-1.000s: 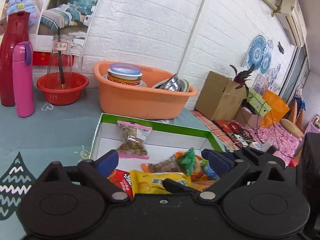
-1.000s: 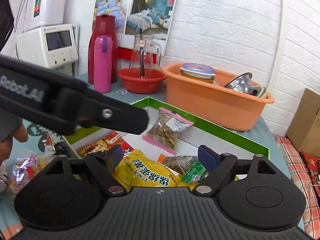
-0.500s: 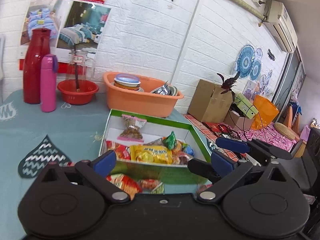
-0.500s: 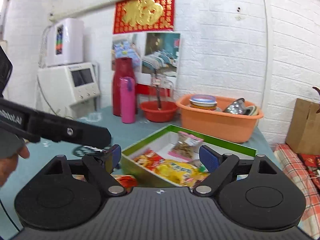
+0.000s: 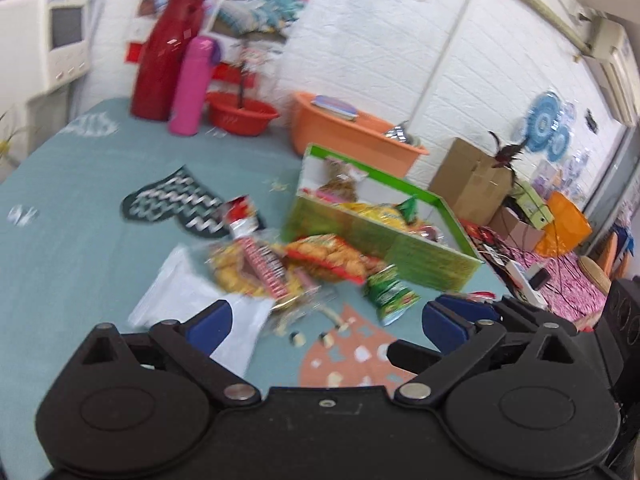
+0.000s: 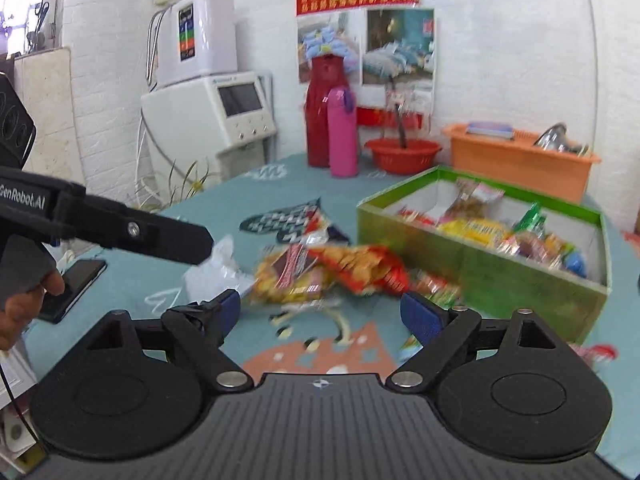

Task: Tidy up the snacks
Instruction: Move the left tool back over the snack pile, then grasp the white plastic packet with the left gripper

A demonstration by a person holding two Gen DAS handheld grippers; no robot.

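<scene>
A green box on the teal table holds several snack packets. Loose snacks lie in front of it: a red-orange chip bag, a yellow bag with a red label, a small green packet and a clear plastic bag. My left gripper is open and empty, held back above the pile. My right gripper is open and empty, just short of the loose snacks. The left gripper's arm shows at the left of the right wrist view.
At the back stand a red flask, a pink bottle, a red bowl and an orange basin. A phone lies at the table's left edge. Cardboard boxes stand beyond the right edge.
Both grippers have pulled back and up from over the box. The loose snacks in front of the box have come into view. Both stay open.
</scene>
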